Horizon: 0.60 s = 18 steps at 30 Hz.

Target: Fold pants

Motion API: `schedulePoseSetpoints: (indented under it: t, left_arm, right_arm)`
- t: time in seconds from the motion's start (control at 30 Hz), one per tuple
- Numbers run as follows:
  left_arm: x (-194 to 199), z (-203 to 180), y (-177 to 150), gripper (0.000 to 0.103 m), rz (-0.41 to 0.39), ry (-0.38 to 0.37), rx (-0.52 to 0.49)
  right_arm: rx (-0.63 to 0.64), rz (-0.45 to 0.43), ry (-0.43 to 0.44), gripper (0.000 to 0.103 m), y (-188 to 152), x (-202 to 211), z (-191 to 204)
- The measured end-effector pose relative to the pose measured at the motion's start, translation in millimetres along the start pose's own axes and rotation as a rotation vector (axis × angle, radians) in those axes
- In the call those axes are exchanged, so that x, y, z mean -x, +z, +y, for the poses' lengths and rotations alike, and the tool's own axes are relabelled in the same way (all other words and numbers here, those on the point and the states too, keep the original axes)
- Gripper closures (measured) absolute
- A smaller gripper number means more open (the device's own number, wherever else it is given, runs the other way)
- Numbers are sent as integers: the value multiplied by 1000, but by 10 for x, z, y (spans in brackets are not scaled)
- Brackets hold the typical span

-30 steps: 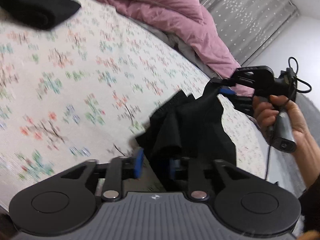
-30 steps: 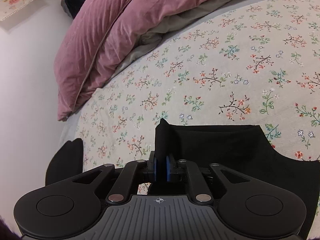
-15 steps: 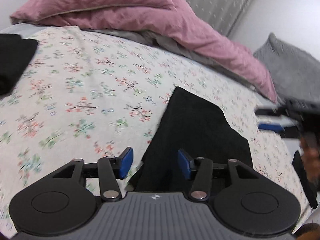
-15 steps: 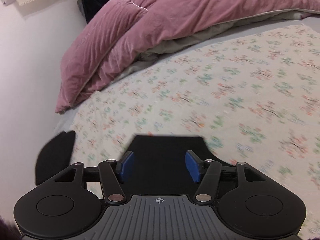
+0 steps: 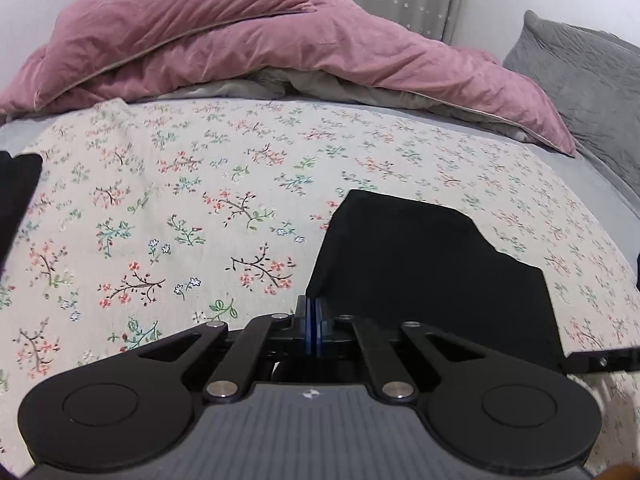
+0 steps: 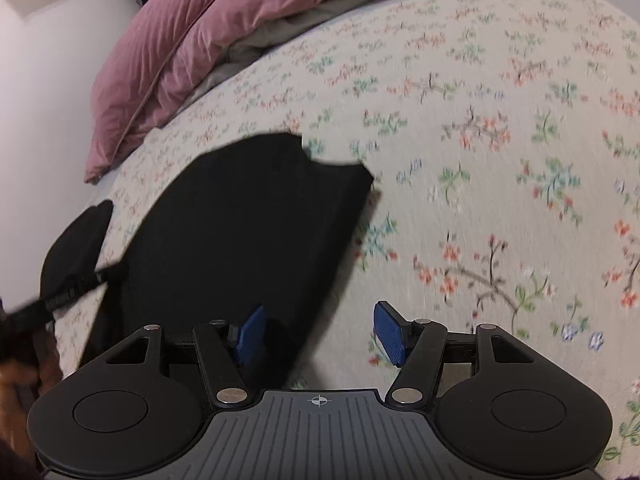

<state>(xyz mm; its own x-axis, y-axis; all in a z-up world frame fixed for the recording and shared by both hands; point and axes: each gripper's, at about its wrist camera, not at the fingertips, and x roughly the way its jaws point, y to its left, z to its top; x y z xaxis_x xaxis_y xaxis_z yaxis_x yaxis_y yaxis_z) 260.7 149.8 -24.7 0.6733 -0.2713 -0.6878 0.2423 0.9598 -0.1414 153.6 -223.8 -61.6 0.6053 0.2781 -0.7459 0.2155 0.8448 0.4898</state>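
Left gripper, at the lower centre of its own view, has its blue pads nearly together and closing on the near left corner of the black pants; the cloth edge rises to meet them, so it looks pinched, though the contact itself is dark and hard to read. Right gripper stands with its jaws wide apart at the bottom of its view, straddling the near right edge of the pants without pressing anything; one pad lies over the black cloth, the other over bare sheet.

The pants lie flat on the floral bedsheet as a compact dark block with squared corners, right of centre in the left view and left of centre in the right one. By that shape they seem already folded at least once, and another fold or a final tidy is probably what remains.

Further out, a pink duvet is heaped along the top of the frame, a grey pillow sits at the upper right, and another dark garment shows at the left edge.
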Motion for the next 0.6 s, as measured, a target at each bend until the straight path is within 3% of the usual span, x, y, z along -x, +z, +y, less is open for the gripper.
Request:
schedulePoseSetpoints:
  t: [0.07, 0.1, 0.17, 0.23, 0.37, 0.43, 0.6]
  left_arm:
    - [-97, 118, -54, 68, -7, -29, 33]
    - [-117, 191, -85, 64, -12, -79, 62]
    - [-175, 408, -131, 38, 10, -198, 186]
    - [-241, 621, -145, 28, 53, -306, 321]
    - [-361, 684, -175, 29, 136, -405, 402]
    - [-388, 596, -165, 31, 150, -402, 383]
    - [-395, 403, -110, 44, 155, -378, 375]
  right_arm:
    - [2, -15, 41, 41, -23, -22, -3]
    - [-2, -22, 64, 41, -32, -33, -13]
    - [-19, -30, 114, 41, -57, -82, -31]
    - [-48, -40, 153, 41, -74, -146, -45]
    - [-68, -30, 180, 60, -76, -275, 8]
    - [-35, -25, 161, 75, -49, -297, 42]
    - [20, 2, 117, 86, 151, -249, 58]
